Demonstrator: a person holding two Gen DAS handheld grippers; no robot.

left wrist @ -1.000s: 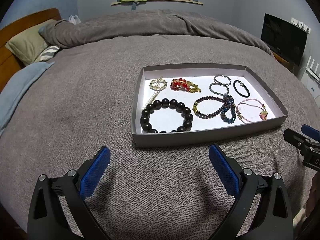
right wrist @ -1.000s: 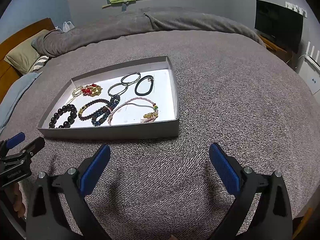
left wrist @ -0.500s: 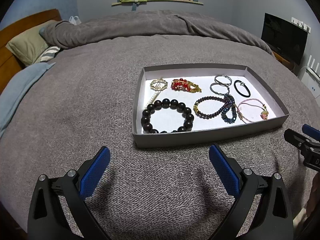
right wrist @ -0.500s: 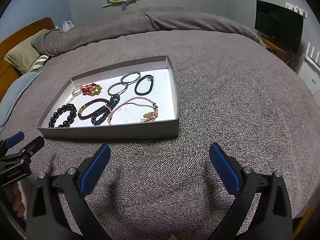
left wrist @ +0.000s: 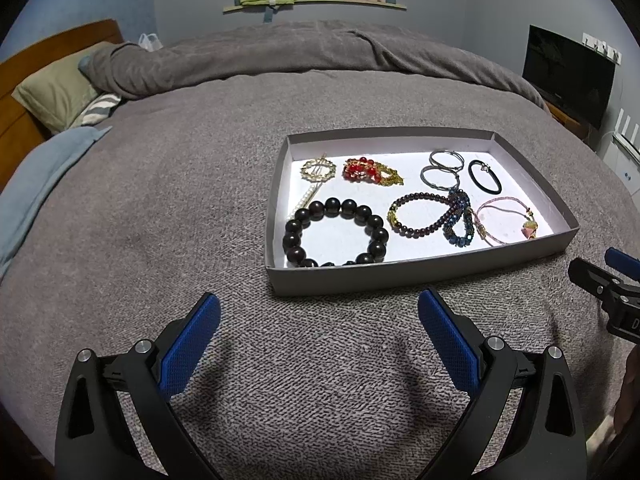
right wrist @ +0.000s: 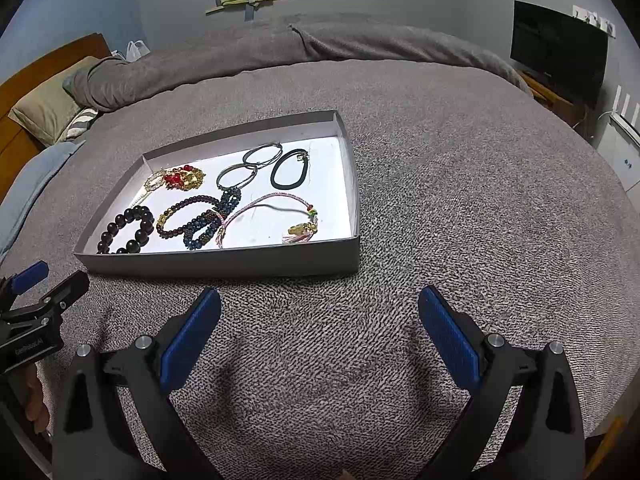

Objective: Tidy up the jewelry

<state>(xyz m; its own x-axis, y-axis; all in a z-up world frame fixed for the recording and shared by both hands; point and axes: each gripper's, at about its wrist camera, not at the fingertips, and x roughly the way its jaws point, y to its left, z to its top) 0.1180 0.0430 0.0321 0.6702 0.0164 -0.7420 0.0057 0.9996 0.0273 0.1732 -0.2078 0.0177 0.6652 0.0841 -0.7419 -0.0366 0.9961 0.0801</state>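
A shallow grey tray with a white floor lies on the bed; it also shows in the right wrist view. In it lie a black bead bracelet, a dark red bead bracelet, a blue bead bracelet, a pink cord bracelet, a black hair tie, two silver rings, a red and gold piece and a gold hair clip. My left gripper is open and empty in front of the tray. My right gripper is open and empty, in front of the tray's right corner.
The grey blanket covers the bed. A pillow and wooden headboard are at the left. A black TV stands at the right. A shelf with clothes is on the far wall.
Both grippers have drawn back slightly from the tray. Both stay open and empty.
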